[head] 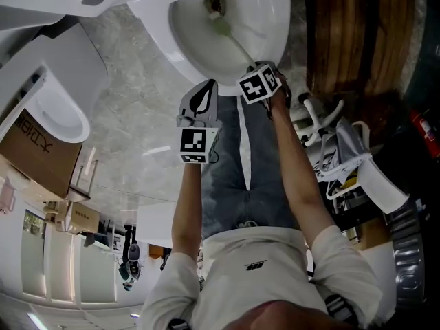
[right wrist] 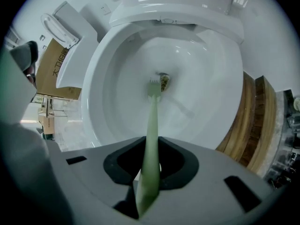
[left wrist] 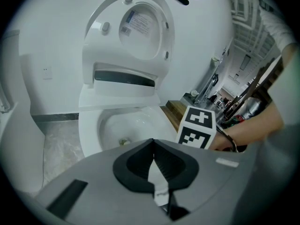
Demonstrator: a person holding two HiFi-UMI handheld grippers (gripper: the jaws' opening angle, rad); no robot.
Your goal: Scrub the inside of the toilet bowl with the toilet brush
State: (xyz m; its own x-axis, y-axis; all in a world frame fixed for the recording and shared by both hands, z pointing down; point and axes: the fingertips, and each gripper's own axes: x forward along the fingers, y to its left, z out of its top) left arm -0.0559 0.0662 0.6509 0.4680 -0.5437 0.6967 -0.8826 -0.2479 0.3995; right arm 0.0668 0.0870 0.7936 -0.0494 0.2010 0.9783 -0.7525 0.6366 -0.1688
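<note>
The white toilet bowl (head: 275, 26) lies open at the top of the head view, its lid (left wrist: 136, 27) raised. A pale green toilet brush (right wrist: 152, 121) reaches down into the bowl (right wrist: 112, 93), and its head (right wrist: 154, 86) sits at the drain. My right gripper (right wrist: 150, 172) is shut on the brush handle, over the bowl's near rim (head: 253, 67). My left gripper (head: 203, 91) hovers just in front of the bowl, left of the right one. Its jaws are shut (left wrist: 153, 156) with nothing between them.
A wooden step (head: 350, 33) stands right of the toilet. White racks and clutter (head: 344, 157) sit at the right. At the left are another white fixture (head: 55, 108) and a cardboard box (head: 34, 157). The person's jeans-clad legs (head: 240, 157) stand on the grey marble floor (head: 137, 115).
</note>
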